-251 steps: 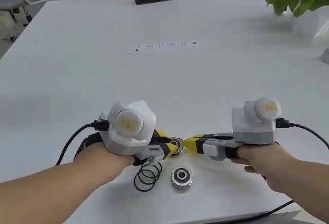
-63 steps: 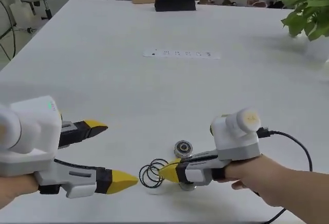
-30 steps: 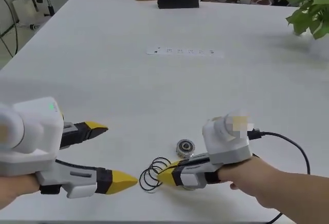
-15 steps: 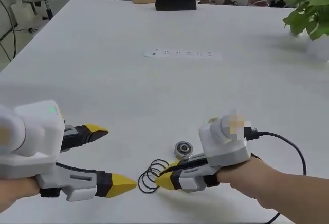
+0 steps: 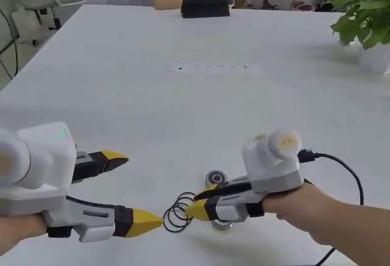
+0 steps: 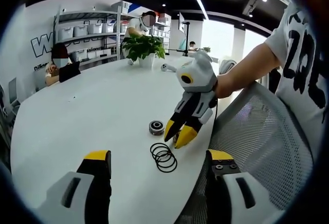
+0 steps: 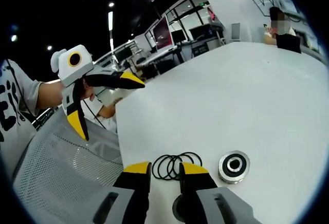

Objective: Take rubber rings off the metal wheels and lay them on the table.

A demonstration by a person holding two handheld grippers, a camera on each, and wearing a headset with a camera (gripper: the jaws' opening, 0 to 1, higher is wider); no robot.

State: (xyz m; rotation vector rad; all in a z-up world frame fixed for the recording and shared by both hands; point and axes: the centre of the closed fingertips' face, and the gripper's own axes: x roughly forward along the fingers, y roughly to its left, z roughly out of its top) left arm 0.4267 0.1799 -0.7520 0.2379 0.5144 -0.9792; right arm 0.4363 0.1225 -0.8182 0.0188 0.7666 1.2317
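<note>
The head view has the left claw (image 5: 133, 188) spread wide above the white surface (image 5: 183, 113), gripping nothing. The right claw (image 5: 198, 204) points at a pile of black rubber rings (image 5: 177, 212) lying flat near the front edge, with one metal wheel (image 5: 216, 177) just beside them. The right gripper view places a second wheel (image 7: 178, 209) low between its narrowly parted jaws; whether they pinch it I cannot tell. The left gripper view brings in a mesh chair back (image 6: 257, 131) and big wall lettering (image 6: 42, 43) starting with W, otherwise unreadable. The black print on a shirt (image 6: 303, 70) is cut off too.
</note>
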